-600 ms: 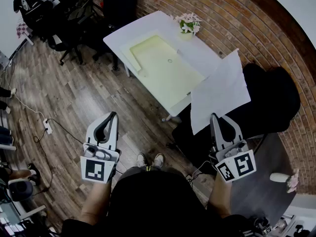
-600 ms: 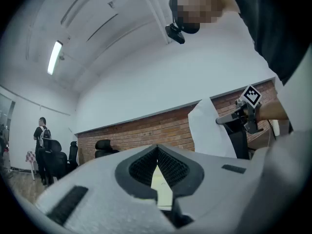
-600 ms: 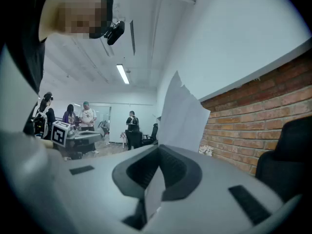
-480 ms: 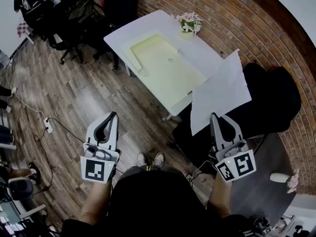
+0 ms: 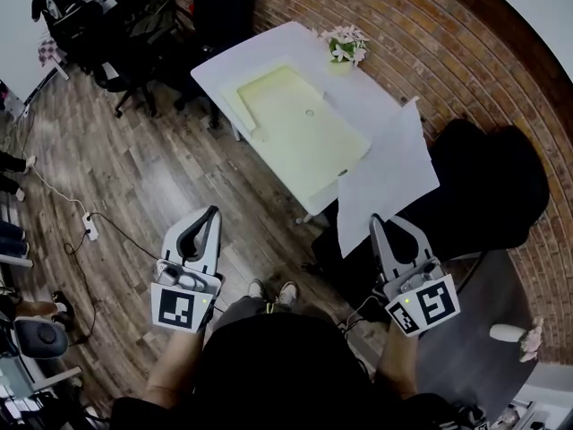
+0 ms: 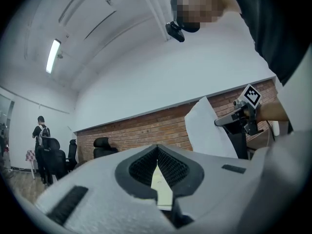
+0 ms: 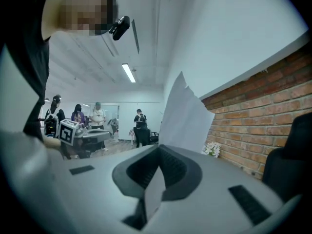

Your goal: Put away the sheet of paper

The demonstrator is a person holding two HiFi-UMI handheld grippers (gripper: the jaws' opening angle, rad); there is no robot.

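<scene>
Sheet of paper (image 5: 387, 179), one, pinched in right hand-held gripper (image 5: 375, 221); left hand-held gripper (image 5: 211, 211) pressed together

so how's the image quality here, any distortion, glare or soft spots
Head view: strong fisheye bends the brick wall; sharp and evenly lit. Left gripper view: dark round vignette, ceiling light bright without flare. Right gripper view: same vignette; the sheet of paper pinched in the right claw looks slightly soft up close.
</scene>
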